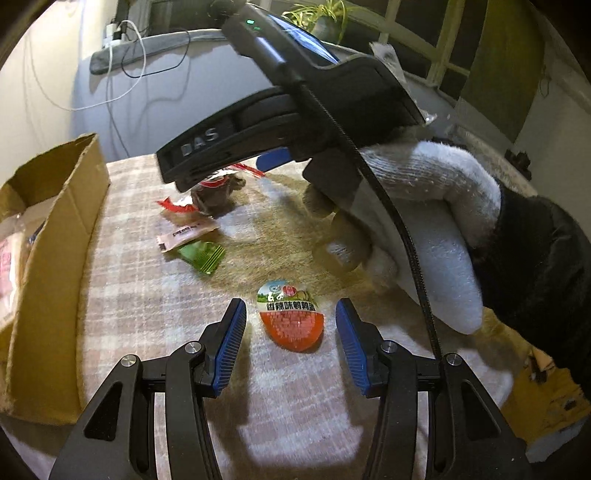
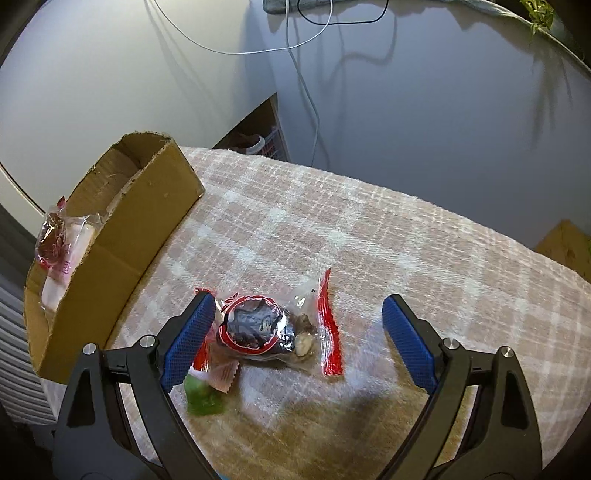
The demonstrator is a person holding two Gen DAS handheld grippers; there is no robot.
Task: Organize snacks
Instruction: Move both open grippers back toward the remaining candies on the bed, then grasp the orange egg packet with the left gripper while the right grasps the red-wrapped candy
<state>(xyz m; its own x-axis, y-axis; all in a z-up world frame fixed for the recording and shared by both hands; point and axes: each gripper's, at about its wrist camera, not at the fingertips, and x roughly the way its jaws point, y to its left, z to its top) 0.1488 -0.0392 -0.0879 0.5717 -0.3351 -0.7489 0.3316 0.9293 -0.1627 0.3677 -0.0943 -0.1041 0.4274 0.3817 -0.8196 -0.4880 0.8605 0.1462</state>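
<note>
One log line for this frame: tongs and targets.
left tongs: open, straddling egg snack pack | right tongs: open, over dark snack pack | cardboard box: holds snacks

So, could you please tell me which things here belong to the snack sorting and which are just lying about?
Job: orange egg packet, clear red-edged packet, green packet, pink packet, cardboard box.
Lying about: white cable, potted plant, plaid cloth.

Both grippers have black, triangular-cutout arms with silver screws and blue ribbed pads. The right gripper (image 1: 271, 158) carries raised grey lettering (it reads "DAS") and a black braided cable. The hand (image 1: 424, 221) holding it wears a white knit glove and black sleeve.
</note>
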